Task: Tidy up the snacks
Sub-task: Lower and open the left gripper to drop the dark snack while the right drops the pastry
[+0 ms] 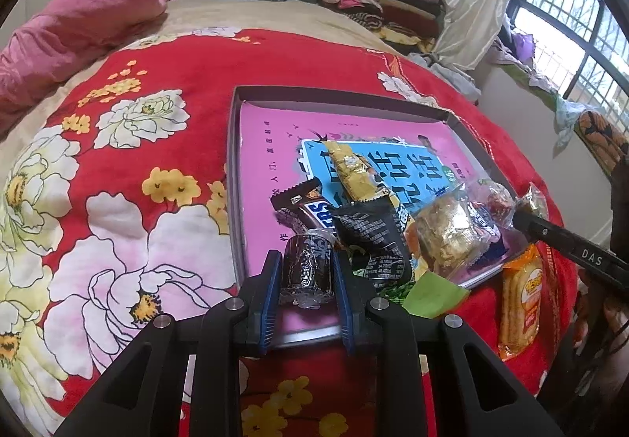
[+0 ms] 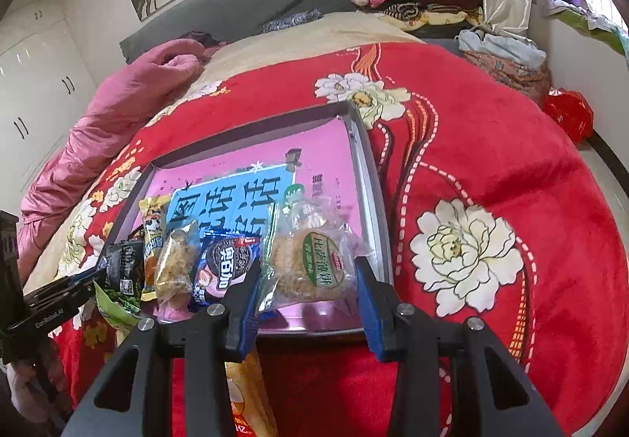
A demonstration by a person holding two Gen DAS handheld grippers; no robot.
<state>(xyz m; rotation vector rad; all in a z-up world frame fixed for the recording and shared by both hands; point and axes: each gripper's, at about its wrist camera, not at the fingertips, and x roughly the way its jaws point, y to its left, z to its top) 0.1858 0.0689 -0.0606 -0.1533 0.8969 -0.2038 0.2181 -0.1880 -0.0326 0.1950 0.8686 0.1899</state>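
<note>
A shallow tray with a pink floor [image 1: 236, 162] [image 2: 369, 177] lies on the red flowered blanket, with several snacks piled at its near end. My left gripper [image 1: 307, 264] is shut on a small dark candy in clear wrap [image 1: 306, 268], just above the tray's near edge. My right gripper [image 2: 308, 268] is shut on a round biscuit in a clear packet with a green label [image 2: 310, 272], over the tray's near right corner. In the left wrist view the right gripper's black fingers [image 1: 550, 232] reach in from the right. The left gripper [image 2: 94, 278] shows at the right wrist view's left edge.
In the tray lie a Snickers bar [image 1: 306, 207], a gold-wrapped bar [image 1: 354, 169], a black packet [image 1: 373, 236], a flaky pastry [image 1: 448, 232] and an Oreo packet [image 2: 228, 268]. An orange packet [image 1: 519, 299] and a green packet [image 1: 432, 295] rest on the blanket. A pink quilt [image 1: 78, 28] lies far left.
</note>
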